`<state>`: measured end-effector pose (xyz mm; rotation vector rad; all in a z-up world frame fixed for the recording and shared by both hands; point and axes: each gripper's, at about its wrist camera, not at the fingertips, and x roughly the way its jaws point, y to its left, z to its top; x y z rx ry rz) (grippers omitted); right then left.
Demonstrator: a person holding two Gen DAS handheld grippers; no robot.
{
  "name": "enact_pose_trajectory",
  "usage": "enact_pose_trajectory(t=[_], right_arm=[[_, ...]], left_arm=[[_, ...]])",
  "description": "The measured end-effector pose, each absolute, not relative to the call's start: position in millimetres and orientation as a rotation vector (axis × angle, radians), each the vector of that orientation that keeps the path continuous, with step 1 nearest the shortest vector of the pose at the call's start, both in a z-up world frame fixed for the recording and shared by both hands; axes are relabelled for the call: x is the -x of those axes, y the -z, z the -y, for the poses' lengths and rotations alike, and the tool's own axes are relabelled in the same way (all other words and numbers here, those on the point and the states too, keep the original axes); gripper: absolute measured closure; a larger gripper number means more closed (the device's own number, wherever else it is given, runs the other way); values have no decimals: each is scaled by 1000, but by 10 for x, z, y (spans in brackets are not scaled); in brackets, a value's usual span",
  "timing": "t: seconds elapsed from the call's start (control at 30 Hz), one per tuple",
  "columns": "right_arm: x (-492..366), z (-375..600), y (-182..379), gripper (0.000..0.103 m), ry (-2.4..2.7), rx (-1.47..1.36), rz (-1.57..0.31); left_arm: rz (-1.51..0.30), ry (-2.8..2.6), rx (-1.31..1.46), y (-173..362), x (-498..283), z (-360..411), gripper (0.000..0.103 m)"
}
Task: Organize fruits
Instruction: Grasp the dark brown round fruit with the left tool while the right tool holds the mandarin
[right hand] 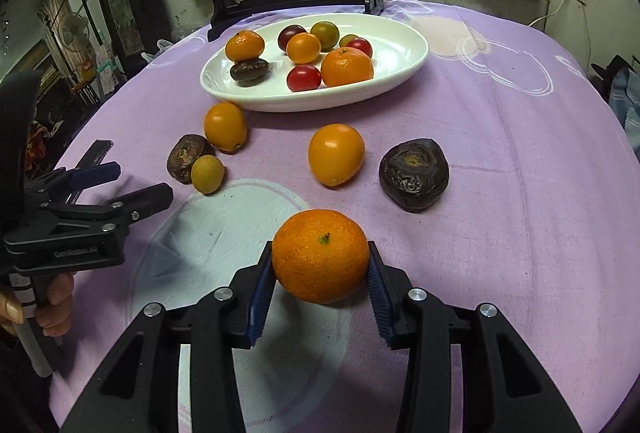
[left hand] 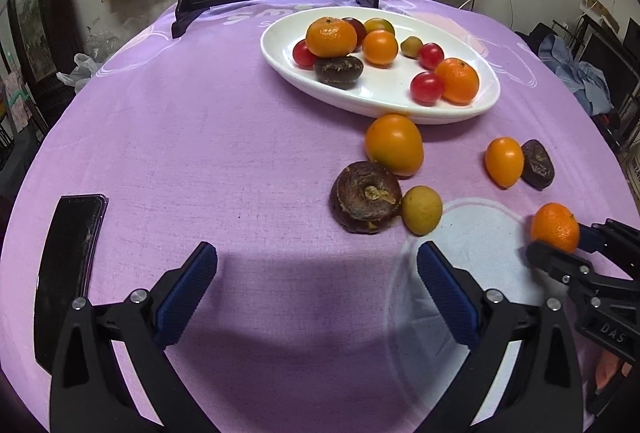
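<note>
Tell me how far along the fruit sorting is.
About halfway. Done: roughly nine fruits lie in the white dish. In hand: the right gripper clamps a mandarin. Left: five fruits on the purple cloth. The left gripper is open.

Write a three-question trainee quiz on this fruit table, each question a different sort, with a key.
1. True or false: the right gripper is shut on a mandarin.
2. Multiple choice: the left gripper is A) shut on a cherry tomato, B) open with nothing between its fingers, C) shut on the phone.
3. Fill in: the fruits are being gathered into the white oval ___.

Key: 1 true. 2 B. 3 dish; it already holds mandarins, cherry tomatoes and a dark wrinkled fruit, while a yellow-green fruit and others lie on the purple tablecloth.
</note>
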<state>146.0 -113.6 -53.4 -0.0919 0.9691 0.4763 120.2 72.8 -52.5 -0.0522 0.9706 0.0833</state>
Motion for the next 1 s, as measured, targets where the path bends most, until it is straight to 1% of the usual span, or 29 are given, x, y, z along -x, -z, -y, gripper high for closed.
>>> enact_pose_trajectory(t=[0.2, 0.33, 0.4, 0.47, 0.5, 0.53, 0.57, 0.6, 0.63, 0.67, 0.7, 1.0], right_arm=[[-1402, 1149, 428, 59, -518, 77, -951], [-1363, 1180, 347, 59, -532, 71, -934], [-1351, 1189, 319, 59, -537, 66, -931], [-1333, 1198, 290, 59, -544, 64, -924], [-1317, 1200, 278, 59, -545, 65, -920], [-1309, 1204, 260, 59, -548, 66, -914], [-1305, 1208, 246, 59, -550, 65, -909], [-1299, 1209, 241, 59, -550, 64, -907], [-1299, 1209, 237, 59, -549, 64, -905], [-1299, 1212, 236, 59, -547, 65, -905], [-1300, 1211, 238, 59, -546, 66, -905], [-1296, 1197, 245, 59, -538, 73, -904]], left_arm=[[-1001, -73, 27, 667, -1274, -679, 6], [-990, -56, 15, 661, -1342, -606, 12], [-982, -32, 1, 645, -1405, -550, 19], [-964, 8, -19, 628, -1469, -482, 33], [-962, 30, -23, 625, -1487, -448, 36], [-955, 47, -36, 615, -1488, -393, 42], [-950, 41, -53, 611, -1481, -359, 44], [-946, 41, -55, 611, -1470, -343, 50], [-943, 50, -43, 608, -1453, -342, 52], [-942, 44, -40, 601, -1442, -348, 62], [-946, 44, -34, 593, -1433, -358, 63], [-964, 60, 27, 539, -1225, -437, 63]])
